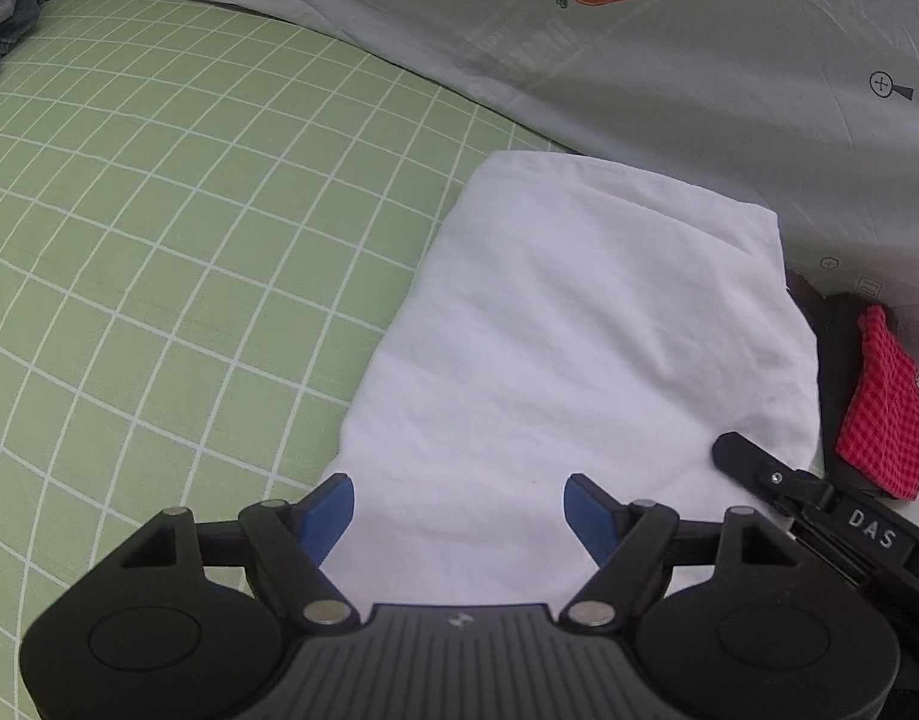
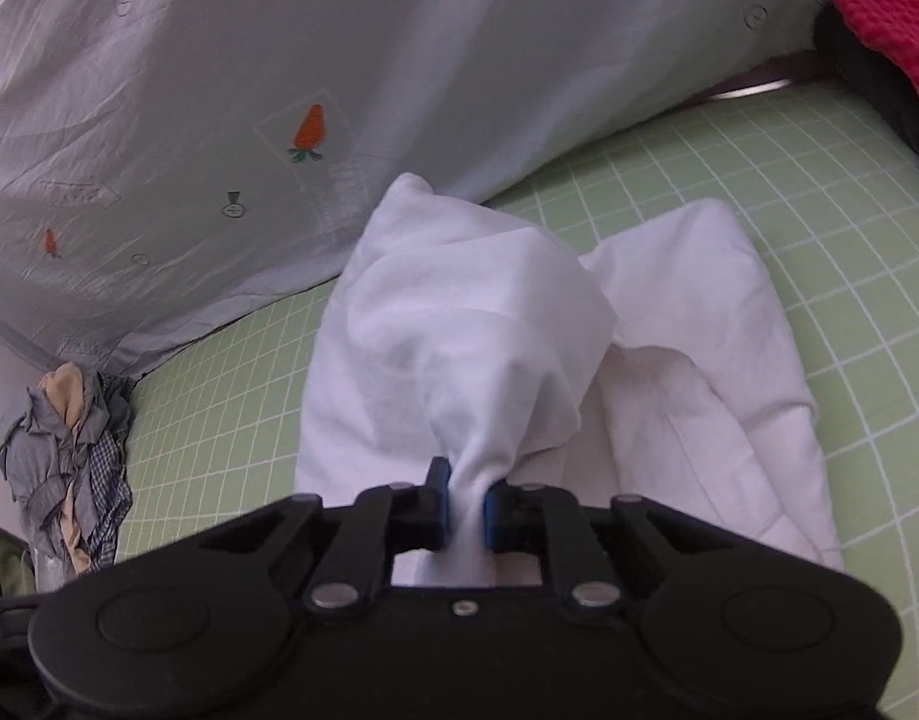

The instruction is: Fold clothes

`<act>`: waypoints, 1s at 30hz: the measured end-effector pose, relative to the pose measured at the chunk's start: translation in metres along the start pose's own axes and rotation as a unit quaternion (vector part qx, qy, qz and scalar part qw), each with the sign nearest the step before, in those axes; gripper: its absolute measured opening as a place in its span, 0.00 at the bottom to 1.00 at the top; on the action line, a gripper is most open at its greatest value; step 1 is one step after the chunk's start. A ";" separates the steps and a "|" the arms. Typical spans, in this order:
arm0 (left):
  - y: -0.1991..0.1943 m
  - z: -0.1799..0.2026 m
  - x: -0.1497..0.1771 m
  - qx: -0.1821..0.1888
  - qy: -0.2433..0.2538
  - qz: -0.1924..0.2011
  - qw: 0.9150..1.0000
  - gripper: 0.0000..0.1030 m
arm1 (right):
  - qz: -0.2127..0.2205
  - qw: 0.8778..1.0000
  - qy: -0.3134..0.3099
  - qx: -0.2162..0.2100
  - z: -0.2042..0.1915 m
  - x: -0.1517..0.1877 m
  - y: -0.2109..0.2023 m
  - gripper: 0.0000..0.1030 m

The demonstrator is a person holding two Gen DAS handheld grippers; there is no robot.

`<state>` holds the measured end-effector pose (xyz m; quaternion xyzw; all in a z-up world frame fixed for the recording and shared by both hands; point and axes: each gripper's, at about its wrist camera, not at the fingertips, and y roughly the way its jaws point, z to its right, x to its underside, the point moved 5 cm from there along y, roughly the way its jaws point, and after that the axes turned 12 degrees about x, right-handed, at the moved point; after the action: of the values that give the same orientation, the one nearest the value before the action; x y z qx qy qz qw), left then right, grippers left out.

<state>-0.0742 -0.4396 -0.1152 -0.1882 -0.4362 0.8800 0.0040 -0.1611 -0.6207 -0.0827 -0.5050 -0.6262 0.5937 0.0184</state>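
A white garment (image 1: 585, 336) lies folded into a long strip on the green checked bedsheet (image 1: 159, 240). My left gripper (image 1: 459, 510) is open and empty, its blue pads either side of the garment's near end, just above it. In the right wrist view my right gripper (image 2: 464, 501) is shut on a bunched fold of the same white garment (image 2: 459, 324) and lifts that part off the sheet, while the rest (image 2: 711, 360) lies flat to the right. The right gripper's black body also shows in the left wrist view (image 1: 819, 498), at the garment's right edge.
A pale grey quilt with carrot prints (image 1: 639, 48) lies along the far side of the bed. A red checked cloth on something black (image 1: 879, 408) lies at the right. A heap of grey and checked clothes (image 2: 69, 456) lies at the left in the right wrist view.
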 end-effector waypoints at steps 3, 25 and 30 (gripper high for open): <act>0.000 0.001 -0.003 0.000 -0.002 0.006 1.000 0.75 | 0.011 0.999 0.018 -0.038 -0.002 -0.010 -0.022 0.07; 0.020 0.059 0.007 -0.007 0.141 -0.014 0.990 0.80 | -0.033 0.990 0.139 -0.015 0.062 0.013 -0.014 0.74; 0.025 0.080 0.015 -0.010 0.168 -0.026 0.985 0.80 | -0.005 0.978 0.206 0.021 0.105 0.022 -0.043 0.83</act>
<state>-0.1108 -0.5144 -0.0953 -0.3225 -0.4425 0.8310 0.0982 -0.2636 -0.6730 -0.0940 -0.6129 -0.5991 0.4897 0.1602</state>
